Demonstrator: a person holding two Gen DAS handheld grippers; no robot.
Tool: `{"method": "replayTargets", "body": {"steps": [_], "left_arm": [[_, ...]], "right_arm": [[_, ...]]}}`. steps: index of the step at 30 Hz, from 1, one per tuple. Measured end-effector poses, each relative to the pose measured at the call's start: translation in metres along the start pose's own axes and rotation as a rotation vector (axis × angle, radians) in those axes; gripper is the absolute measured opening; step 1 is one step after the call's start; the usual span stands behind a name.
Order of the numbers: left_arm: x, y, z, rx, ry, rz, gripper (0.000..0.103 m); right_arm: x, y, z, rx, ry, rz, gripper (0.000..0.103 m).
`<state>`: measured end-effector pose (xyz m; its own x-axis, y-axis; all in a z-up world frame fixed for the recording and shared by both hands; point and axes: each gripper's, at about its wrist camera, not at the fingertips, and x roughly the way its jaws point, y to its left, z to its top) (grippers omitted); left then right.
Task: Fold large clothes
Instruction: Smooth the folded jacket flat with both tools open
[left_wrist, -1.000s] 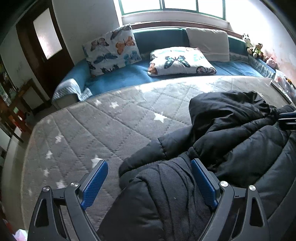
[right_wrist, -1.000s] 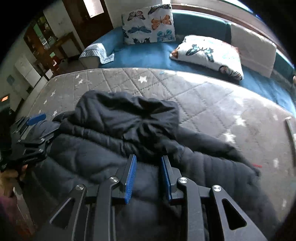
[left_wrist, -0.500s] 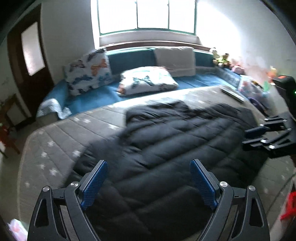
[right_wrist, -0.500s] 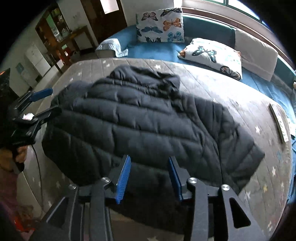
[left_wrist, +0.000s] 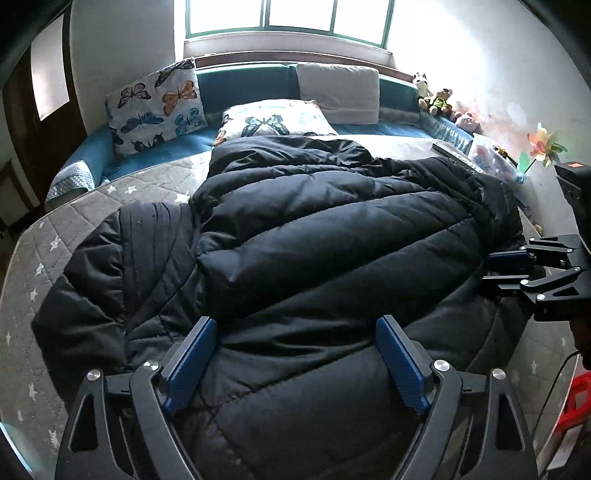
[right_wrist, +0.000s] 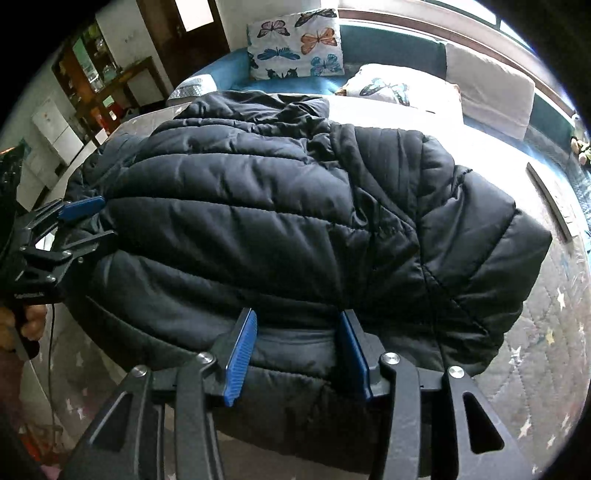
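The black puffer jacket (left_wrist: 332, 236) lies spread across the grey starred mattress (left_wrist: 74, 229), hood toward the butterfly pillows (left_wrist: 159, 107). No tidy fold shows yet, so I'd say most work remains. Left gripper (left_wrist: 295, 365) fingers stand wide over the hem; right gripper (right_wrist: 295, 362) fingers have just been opening, fabric between, not pinched.

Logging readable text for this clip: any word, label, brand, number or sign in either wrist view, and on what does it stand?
No text can be read in either view.
Black puffer jacket: no visible label or brand.
Flat item on the mattress edge: any print too blurred to read.
Red patch on the dark device at the right edge: too small to read.
Butterfly pillows: pattern only.
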<state>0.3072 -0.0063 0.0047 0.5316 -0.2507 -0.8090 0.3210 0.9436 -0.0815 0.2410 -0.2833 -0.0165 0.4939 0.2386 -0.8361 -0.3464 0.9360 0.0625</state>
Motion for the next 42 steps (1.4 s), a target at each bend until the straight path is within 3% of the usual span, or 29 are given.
{"method": "replayTargets", "body": {"steps": [5,8,14,17,20,23,27,30,38,42], "left_arm": [[-0.021,0.011,0.001,-0.013,-0.036,-0.019,0.093],[-0.05,0.025,-0.005,-0.036,-0.079,-0.011,0.093],[-0.101,0.067,-0.028,-0.14,-0.157,0.06,0.093],[-0.109,0.09,-0.042,-0.201,-0.153,0.053,0.093],[-0.101,0.104,-0.054,-0.24,-0.113,0.082,0.093],[-0.086,0.116,-0.061,-0.296,-0.081,0.052,0.093],[-0.065,0.126,-0.062,-0.333,-0.056,0.033,0.092],[-0.053,0.13,-0.058,-0.352,-0.049,0.022,0.092],[-0.039,0.13,-0.048,-0.356,-0.038,0.028,0.092],[-0.039,0.129,-0.047,-0.355,-0.038,0.028,0.092]], "right_arm": [[-0.018,0.003,0.006,-0.02,0.021,-0.005,0.051],[-0.037,0.012,0.013,-0.025,-0.014,-0.005,0.051],[-0.046,0.051,0.029,-0.079,-0.087,0.095,0.051],[-0.038,0.079,0.038,-0.12,-0.108,0.147,0.051],[-0.026,0.104,0.045,-0.184,-0.117,0.161,0.051],[-0.007,0.122,0.052,-0.235,-0.098,0.132,0.051],[0.023,0.117,0.054,-0.229,-0.044,0.075,0.051],[0.031,0.102,0.054,-0.189,-0.031,0.088,0.051],[0.024,0.11,0.061,-0.188,-0.019,0.063,0.051],[0.009,0.108,0.08,-0.156,-0.069,0.089,0.051]]}}
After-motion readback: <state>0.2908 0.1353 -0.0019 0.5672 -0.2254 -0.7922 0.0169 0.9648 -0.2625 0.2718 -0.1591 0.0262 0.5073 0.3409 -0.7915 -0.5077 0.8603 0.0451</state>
